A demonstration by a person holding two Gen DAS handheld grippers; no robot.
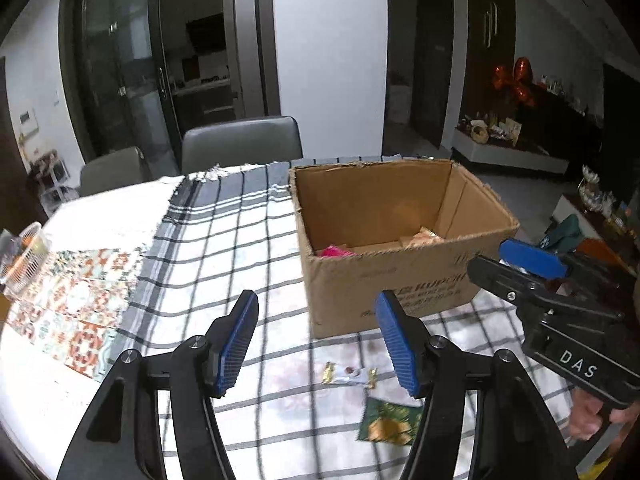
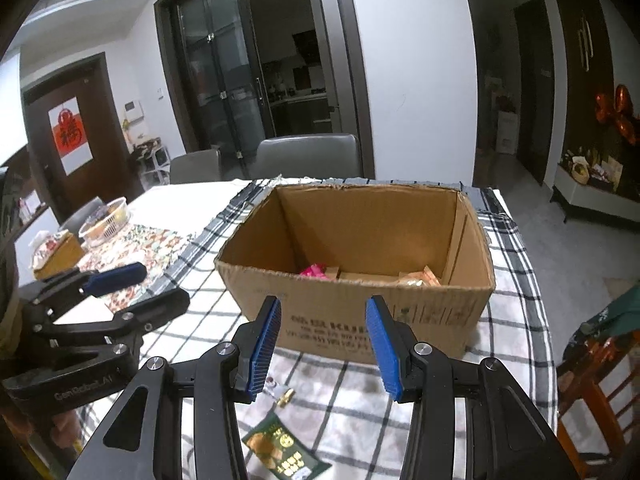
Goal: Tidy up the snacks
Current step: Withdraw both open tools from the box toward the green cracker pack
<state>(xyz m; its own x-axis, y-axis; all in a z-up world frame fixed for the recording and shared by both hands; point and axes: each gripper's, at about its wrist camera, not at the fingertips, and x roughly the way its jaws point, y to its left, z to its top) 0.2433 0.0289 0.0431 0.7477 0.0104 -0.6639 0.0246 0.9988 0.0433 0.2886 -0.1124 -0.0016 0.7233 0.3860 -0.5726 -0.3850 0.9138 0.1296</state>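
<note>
Two grippers, left (image 1: 316, 340) and right (image 2: 322, 344), fingers spread, empty, level before the cardboard box (image 2: 356, 276).

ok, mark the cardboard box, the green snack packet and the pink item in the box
cardboard box (image 2: 360, 304), right wrist view, front wall.
green snack packet (image 2: 280, 446), right wrist view, middle of its printed face.
pink item (image 1: 334, 251), left wrist view, its visible top above the box's front rim.
</note>
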